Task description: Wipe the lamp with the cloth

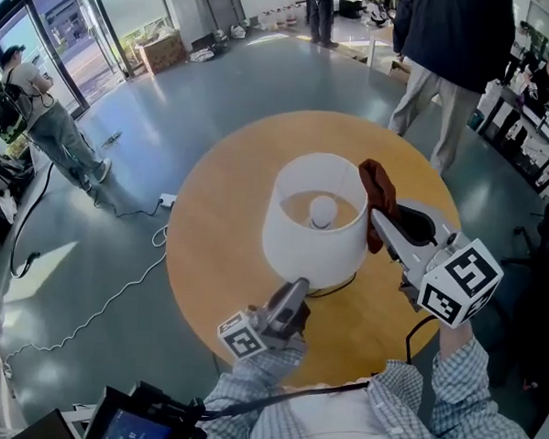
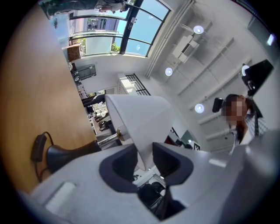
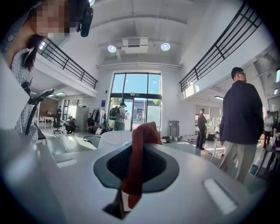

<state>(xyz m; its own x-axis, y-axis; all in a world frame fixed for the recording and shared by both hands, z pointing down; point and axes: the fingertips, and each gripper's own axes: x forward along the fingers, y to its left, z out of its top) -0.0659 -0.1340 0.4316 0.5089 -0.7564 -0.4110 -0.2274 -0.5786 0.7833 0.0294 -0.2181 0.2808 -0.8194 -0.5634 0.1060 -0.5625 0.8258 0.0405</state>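
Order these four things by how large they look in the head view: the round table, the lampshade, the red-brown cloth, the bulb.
1. round table
2. lampshade
3. cloth; it is raised off the table, nearer the camera, so it may look larger than it is
4. bulb

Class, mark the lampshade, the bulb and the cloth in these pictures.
lampshade (image 1: 309, 253), head view, on the white outer wall nearest the camera.
bulb (image 1: 322, 210), head view, on its round top inside the shade.
cloth (image 3: 137, 162), right gripper view, on the reddish fold between the jaws.
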